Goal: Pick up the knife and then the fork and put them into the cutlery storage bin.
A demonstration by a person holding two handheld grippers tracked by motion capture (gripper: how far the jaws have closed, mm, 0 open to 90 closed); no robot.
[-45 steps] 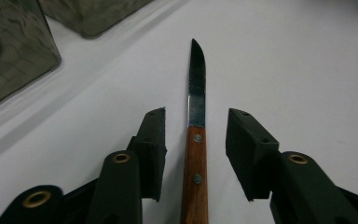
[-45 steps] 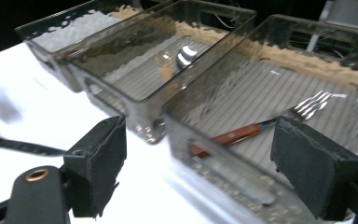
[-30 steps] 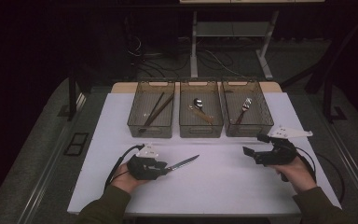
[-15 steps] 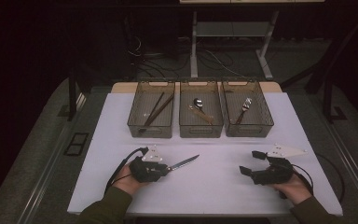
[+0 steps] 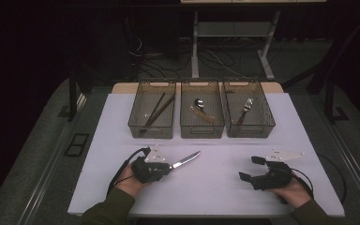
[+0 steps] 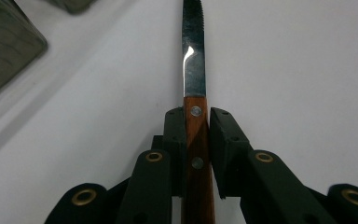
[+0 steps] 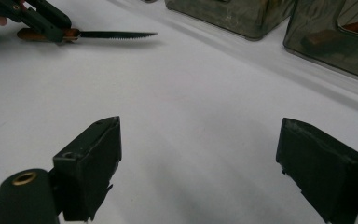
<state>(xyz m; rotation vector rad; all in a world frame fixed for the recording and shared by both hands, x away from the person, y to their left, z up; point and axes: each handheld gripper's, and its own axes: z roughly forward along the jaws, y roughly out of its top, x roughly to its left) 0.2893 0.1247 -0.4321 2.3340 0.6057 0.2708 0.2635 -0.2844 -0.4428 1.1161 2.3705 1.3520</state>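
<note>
A knife [image 5: 186, 161] with a serrated steel blade and a riveted wooden handle lies over the white table [image 5: 215, 190] at front left, blade pointing right and away. My left gripper [image 5: 168, 167] has its jaws closed in on the handle; they have just been closing. In the left gripper view both pads press the handle of the knife [image 6: 195, 70], the gripper [image 6: 197, 135] gripping just behind the blade. My right gripper [image 5: 249, 168] rests low at front right, open, with bare table between the jaws [image 7: 198, 163]. Far off in that view are the knife [image 7: 116, 34] and the left gripper [image 7: 51, 28].
Three smoky clear bins stand in a row at the back of the table. The left bin [image 5: 151, 132] holds dark chopsticks, the middle bin [image 5: 201, 132] a spoon, the right bin [image 5: 251, 132] a fork. White tabletop lies between the two grippers.
My right hand has come down toward the table and nearer the front edge, jaws still wide. The left hand has stayed put with the knife in its jaws.
</note>
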